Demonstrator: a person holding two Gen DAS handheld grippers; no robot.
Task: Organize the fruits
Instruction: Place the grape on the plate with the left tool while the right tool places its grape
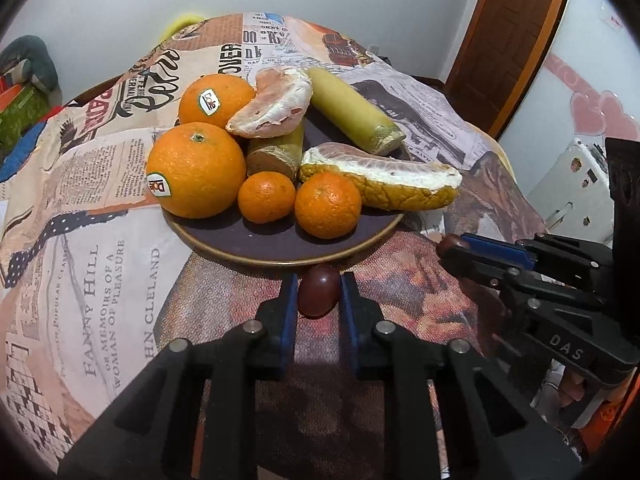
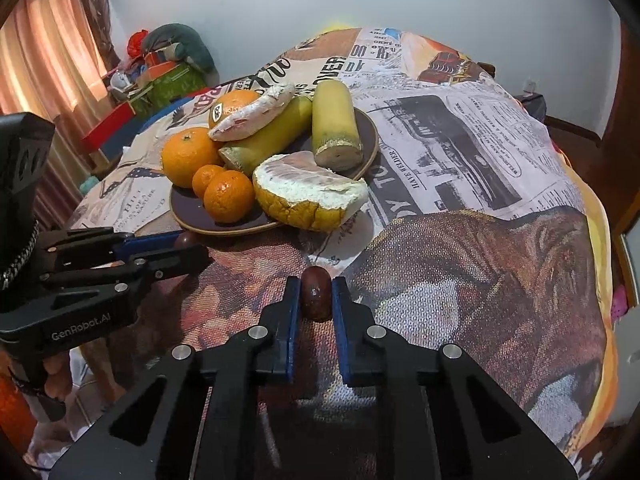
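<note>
Printed tablecloth — both grippers (level, near plate) — jaws each pinching a grape

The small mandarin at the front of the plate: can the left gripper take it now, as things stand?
Probably not yet. The left gripper is shut on a dark red fruit, so its jaws are occupied. The small mandarin itself sits exposed near the plate rim, with nothing between.

Light: soft, even, indoor; brighter at the glowing pink curtain.
Shadows: faint.
Edges: fisheye bending, dark corners.
Focus: sharp.
</note>
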